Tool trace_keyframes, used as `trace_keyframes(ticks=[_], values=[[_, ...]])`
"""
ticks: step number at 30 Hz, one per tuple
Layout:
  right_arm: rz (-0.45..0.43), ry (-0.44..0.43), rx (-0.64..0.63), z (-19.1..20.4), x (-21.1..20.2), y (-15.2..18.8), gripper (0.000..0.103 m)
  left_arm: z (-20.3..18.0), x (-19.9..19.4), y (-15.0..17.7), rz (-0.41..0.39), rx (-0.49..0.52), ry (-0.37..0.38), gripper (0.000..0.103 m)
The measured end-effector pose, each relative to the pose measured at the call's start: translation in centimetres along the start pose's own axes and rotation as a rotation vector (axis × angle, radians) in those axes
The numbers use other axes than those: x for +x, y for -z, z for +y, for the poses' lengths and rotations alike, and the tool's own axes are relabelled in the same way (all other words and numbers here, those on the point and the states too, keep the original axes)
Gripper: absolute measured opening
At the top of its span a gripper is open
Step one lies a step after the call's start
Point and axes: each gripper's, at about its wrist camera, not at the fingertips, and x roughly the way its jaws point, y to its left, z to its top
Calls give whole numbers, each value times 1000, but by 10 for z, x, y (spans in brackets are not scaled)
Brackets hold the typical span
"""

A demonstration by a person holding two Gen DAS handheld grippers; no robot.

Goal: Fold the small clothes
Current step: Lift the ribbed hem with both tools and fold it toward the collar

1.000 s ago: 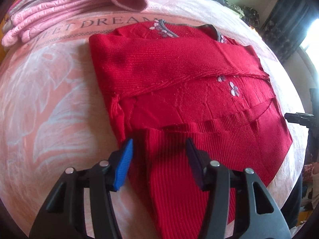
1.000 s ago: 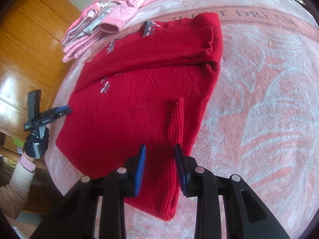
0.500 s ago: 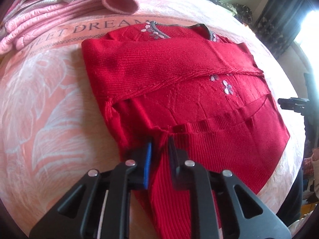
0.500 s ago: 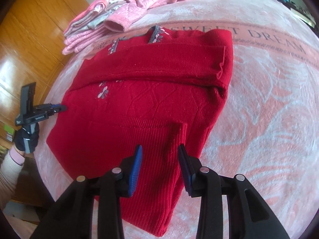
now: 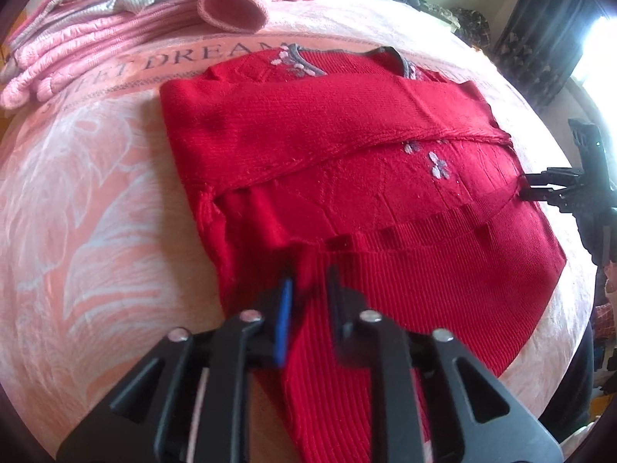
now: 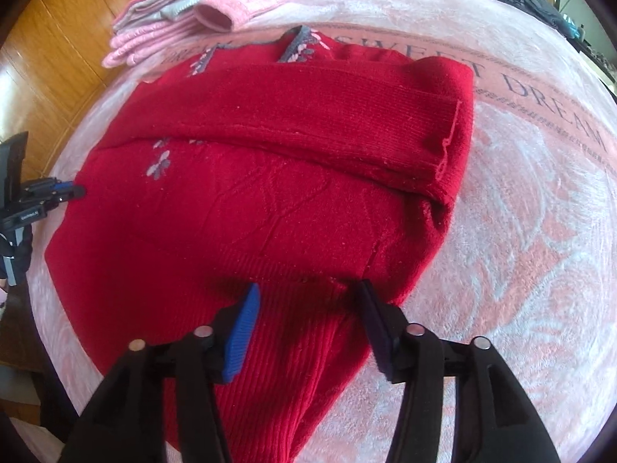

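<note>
The red knitted sweater [image 5: 347, 177] lies flat on a pink blanket [image 5: 96, 200] printed with "SWEET DREAM", neckline at the far end, ribbed hem at the near end. Both sleeves are already folded across the chest, one over the other. A strip of the ribbed hem hangs off the near edge toward each camera.

The step in hand looks like the bottom-to-top fold: take both near hem corners and carry them to the neckline. To do it well, each grip should bite through all the layers at the corner, the two hands should rise together and travel level so the fold line stays straight, and the hem should land square just short of the collar without dragging the crossed sleeves loose.

The left gripper [image 5: 308, 297] has its jaws drawn in close on a ridge of the ribbed hem at the sweater's near left corner, pinching the cloth between them. The right gripper [image 6: 308, 308] is spread wide, its blue pad and dark pad straddling the hem at the near right corner; the knit lies between them, not yet clamped.

Pink folded clothes [image 5: 96, 38] sit stacked at the far left.
</note>
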Motion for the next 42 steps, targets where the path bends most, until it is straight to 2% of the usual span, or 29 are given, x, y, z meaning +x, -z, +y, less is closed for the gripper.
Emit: trace_keyframes(ticks=[1,3,5,8,9,10,11,14,19,25,30,36,42], values=[[1,2,-20,4,1,0,59,0,-1,0,-1,8,-6,42],[3,16,-69,13,3,2,48,-1,1,-1,10,22,-25,42],[-9,11,-89,16,-2,4,18,0,4,-3,18,24,-32,42],[-49,0,-102,16,-14,7,4,2,10,-7,23,12,-20,39],[-62,-18,-92,14,-19,9,4,1,12,-8,22,13,-24,36],[-79,-29,-85,12,-25,11,4,0,13,-8,22,15,-30,28],[-91,-34,-85,11,-30,12,4,-1,14,-8,24,16,-33,14],[-122,-40,-82,5,-45,17,4,-2,14,-8,17,13,-53,5],[-167,-76,-31,-3,-65,25,4,2,-7,-2,-53,-46,-44,4],[-213,-104,18,-9,-79,34,4,-9,-41,10,-144,-52,-25,3],[-234,-114,44,-11,-87,29,4,-12,-62,1,-209,-76,-6,3],[-282,-91,71,-16,-104,9,4,-8,-78,-38,-283,-98,4,3],[-327,-63,112,-34,-119,-37,4,5,-75,-96,-332,-110,-22,3]])
